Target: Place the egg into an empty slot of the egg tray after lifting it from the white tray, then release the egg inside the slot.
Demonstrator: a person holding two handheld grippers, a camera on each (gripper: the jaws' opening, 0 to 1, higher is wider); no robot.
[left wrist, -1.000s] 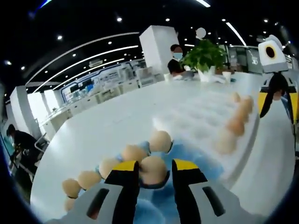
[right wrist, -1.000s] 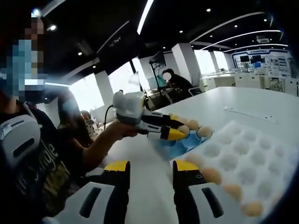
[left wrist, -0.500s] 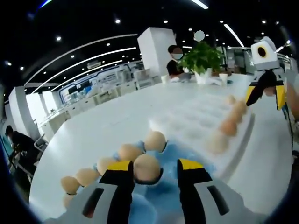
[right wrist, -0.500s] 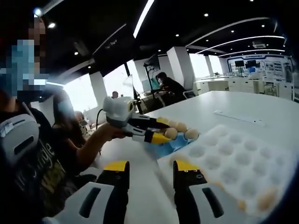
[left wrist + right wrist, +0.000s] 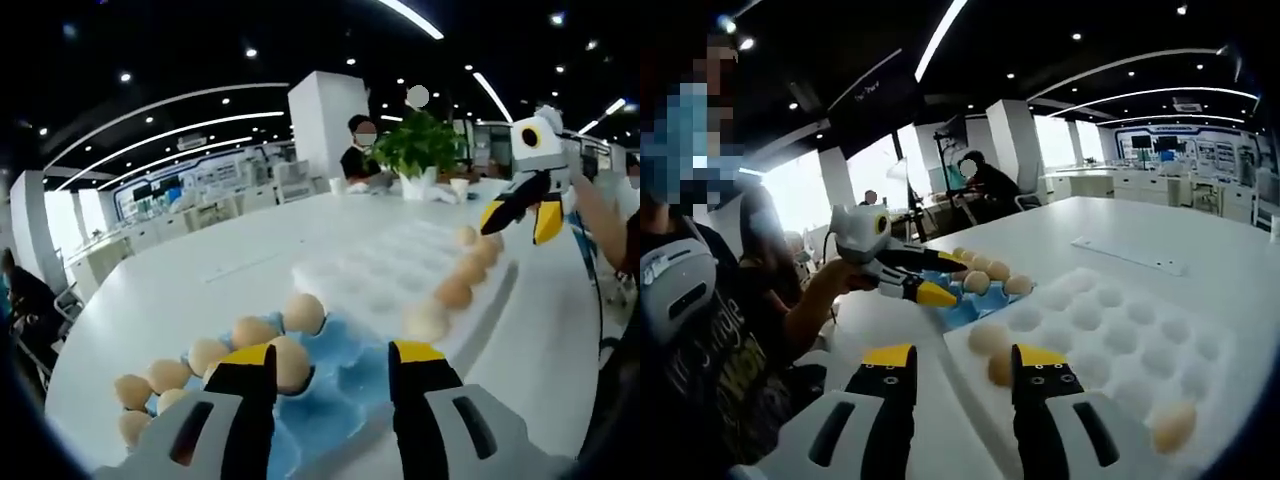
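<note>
My left gripper stands with jaws wide apart and empty, just above the blue moulded egg tray; the nearest tan egg sits in a slot beside its left jaw. The white dimpled tray lies just beyond the blue one, eggs along its near edge. My right gripper is parted, empty, over the white tray.
</note>
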